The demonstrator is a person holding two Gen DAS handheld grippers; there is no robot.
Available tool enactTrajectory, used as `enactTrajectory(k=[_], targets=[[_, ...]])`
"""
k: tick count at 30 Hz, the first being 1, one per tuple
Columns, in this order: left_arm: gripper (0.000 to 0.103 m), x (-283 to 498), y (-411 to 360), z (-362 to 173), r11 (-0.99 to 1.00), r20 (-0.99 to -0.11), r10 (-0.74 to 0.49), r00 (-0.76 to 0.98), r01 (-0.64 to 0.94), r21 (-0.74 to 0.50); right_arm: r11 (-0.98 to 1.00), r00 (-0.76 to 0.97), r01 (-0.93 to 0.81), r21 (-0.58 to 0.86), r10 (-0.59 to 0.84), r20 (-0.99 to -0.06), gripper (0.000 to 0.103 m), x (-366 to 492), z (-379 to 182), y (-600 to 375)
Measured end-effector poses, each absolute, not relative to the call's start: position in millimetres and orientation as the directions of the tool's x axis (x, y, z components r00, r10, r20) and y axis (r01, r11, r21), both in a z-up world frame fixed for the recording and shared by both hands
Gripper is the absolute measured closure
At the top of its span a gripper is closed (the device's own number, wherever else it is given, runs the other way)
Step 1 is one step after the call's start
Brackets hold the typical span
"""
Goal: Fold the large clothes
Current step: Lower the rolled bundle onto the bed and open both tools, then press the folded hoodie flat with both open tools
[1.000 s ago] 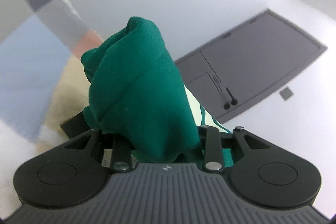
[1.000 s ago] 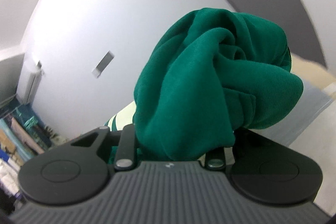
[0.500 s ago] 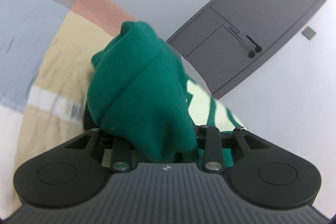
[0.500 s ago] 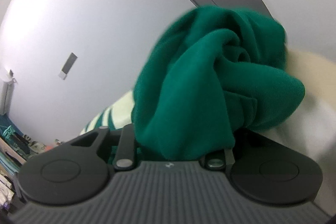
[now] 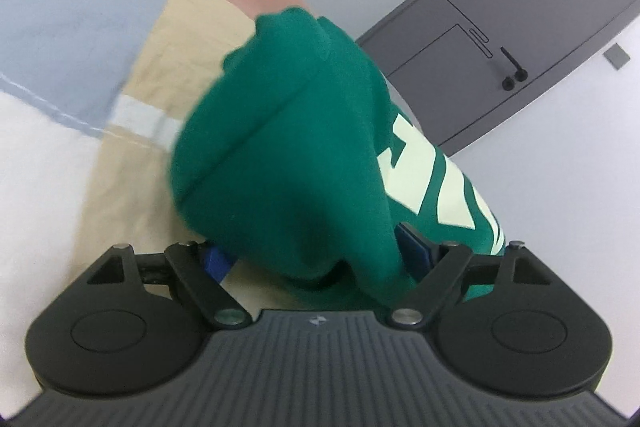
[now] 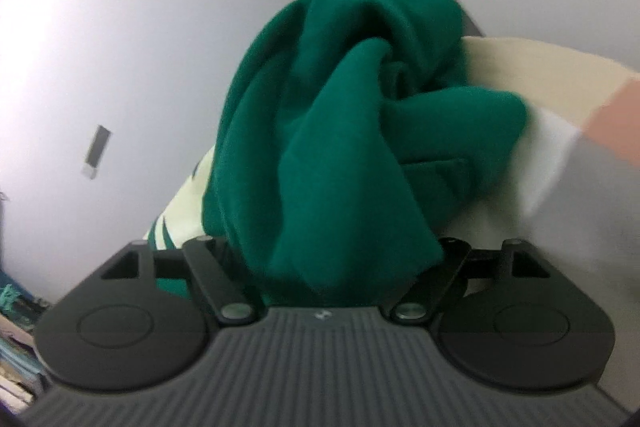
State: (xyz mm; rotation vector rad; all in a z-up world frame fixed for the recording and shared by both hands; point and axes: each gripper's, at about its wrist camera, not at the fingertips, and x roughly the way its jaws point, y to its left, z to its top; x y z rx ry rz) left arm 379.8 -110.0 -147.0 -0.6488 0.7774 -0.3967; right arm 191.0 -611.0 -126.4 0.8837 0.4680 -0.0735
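1. Green fleece, a sweatshirt with pale block lettering, is bunched up between the fingers of both grippers.
2. On the left gripper the linkage arms are splayed wide; its jaws have just been opening. The blue fingers stand apart on either side of the bundle, which droops loosely between them, and the left-hand one shows clear of the cloth.
3. In the left wrist view the sweatshirt hangs over a patchwork bedspread of blue, tan, pink, grey and white panels, with the lettered part trailing off to the right past the bedspread's far edge.
4. On the right gripper the linkage arms are likewise spread, and its jaws have also just been opening. A twisted wad of the same sweatshirt fills the gap and hides the fingertips, so whether the cloth touches them cannot be told.
5. In the right wrist view the wad sits at the tan and white corner of the bedspread, which curves away on the right.
6. Behind both views stand a white wall and a grey door.
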Motion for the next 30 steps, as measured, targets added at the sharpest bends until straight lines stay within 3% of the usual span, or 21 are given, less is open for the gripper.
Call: enactTrajectory(k=[8,18,23,30], targets=[[0.018,323,-107,-78,0.845,-0.523,-0.460,0.717,0.174,-0.505,0.745,0.891,0.269,0.610,0.048,-0.452,0.024,138,-69,-596],[0.018,216,-120,41,0.879,-0.402,-0.461,0.792,0.342,-0.333,0.858,0.961,0.056,0.510,0.092,-0.260,0.024,67,52,-532],[0.018,170,-123,61,0.896,-0.362,-0.442,0.821,0.385,-0.221,0.922,0.963,-0.002,0.387,0.107,-0.249,0.024,40,84,-485],[0.018,121,-122,67,0.896,-0.337,-0.444,0.830,0.412,-0.166,0.965,0.958,-0.050,0.258,0.120,-0.261,0.024,6,88,-436]])
